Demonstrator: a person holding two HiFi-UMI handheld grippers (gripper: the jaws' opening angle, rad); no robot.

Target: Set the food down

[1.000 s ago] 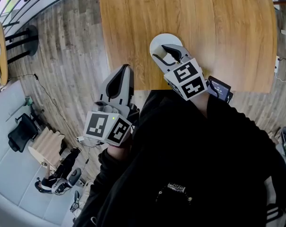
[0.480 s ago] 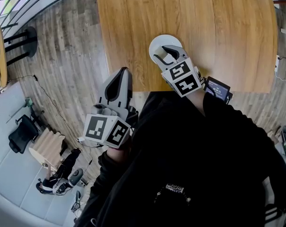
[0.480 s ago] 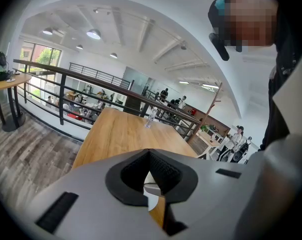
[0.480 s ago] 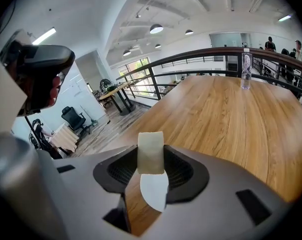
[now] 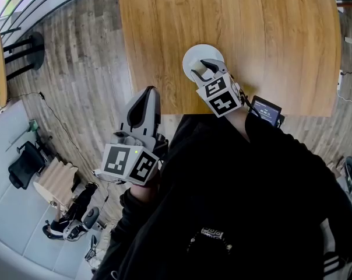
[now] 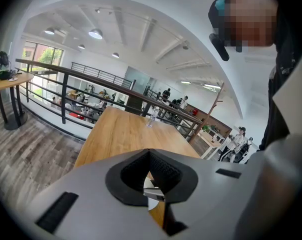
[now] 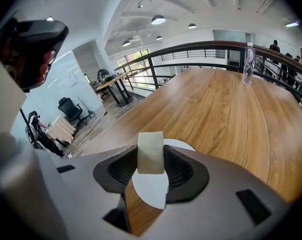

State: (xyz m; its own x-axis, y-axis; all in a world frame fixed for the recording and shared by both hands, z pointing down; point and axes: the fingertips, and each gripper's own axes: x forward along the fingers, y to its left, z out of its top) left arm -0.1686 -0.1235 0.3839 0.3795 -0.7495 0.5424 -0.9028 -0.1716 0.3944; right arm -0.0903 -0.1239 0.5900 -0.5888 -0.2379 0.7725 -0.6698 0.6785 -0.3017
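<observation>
Pale beige rectangular food slab [image 7: 150, 152] held upright by R gripper [image 5: 203, 69] over round white plate [image 5: 189, 53].
Slab is clamped by its flat sides, jaws fairly wide; plate sits at 6 o'clock edge of light wooden table [image 5: 257, 34]. Slab should be lowered till contact, then released slowly so it isn't toppled. L gripper [image 5: 147, 98], at plate's 8 o'clock off the table, is closed & empty.

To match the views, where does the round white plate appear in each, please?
Head view: round white plate, centre, near edge of light wooden table.
Left gripper view: white sliver under the jaw tips, probably.
Right gripper view: plate low centre, between the jaws.
Shared landmark: that table.
</observation>
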